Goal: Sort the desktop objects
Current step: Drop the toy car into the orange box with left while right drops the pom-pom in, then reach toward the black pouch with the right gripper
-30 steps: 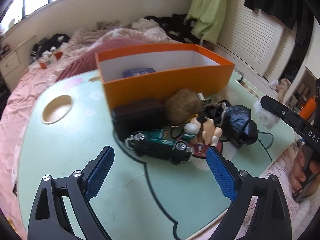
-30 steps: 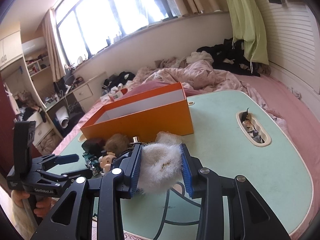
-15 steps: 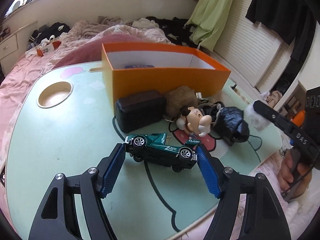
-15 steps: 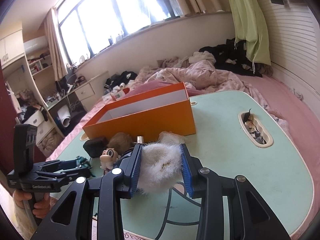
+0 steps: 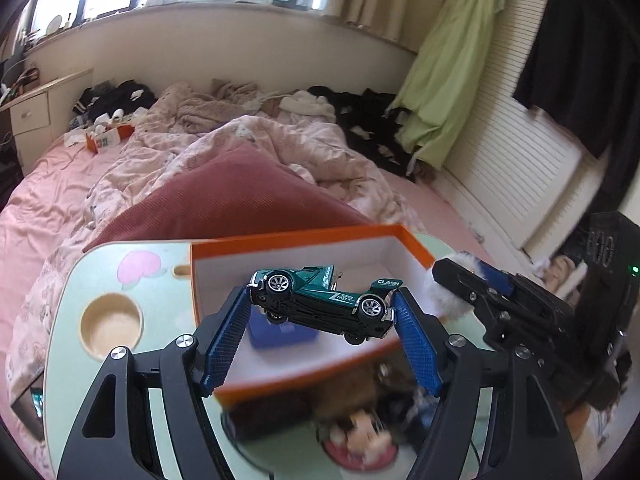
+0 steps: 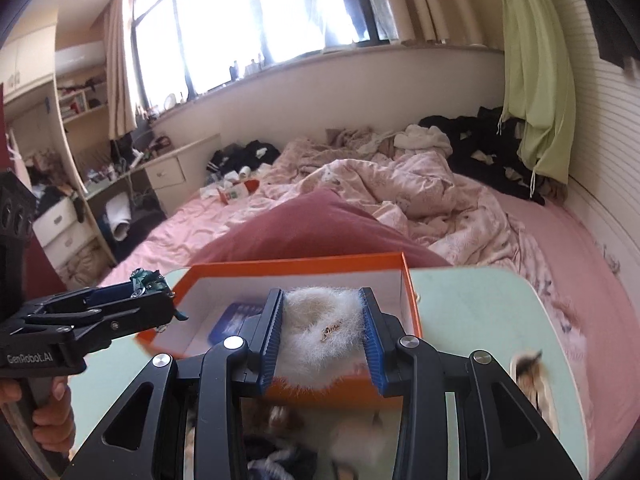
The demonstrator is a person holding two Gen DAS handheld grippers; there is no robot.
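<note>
The left claw (image 5: 322, 312) grips a green toy car (image 5: 324, 304) end to end between its blue pads, held in the air above the near wall of the orange box (image 5: 416, 248). The right claw (image 6: 322, 332) clamps a white fluffy pompom (image 6: 320, 328) over the same box, where a blue case (image 6: 230, 322) lies on its white floor.

Both wrist views look down along their fingers, close above the orange box (image 5: 412, 246); both share it.
</note>
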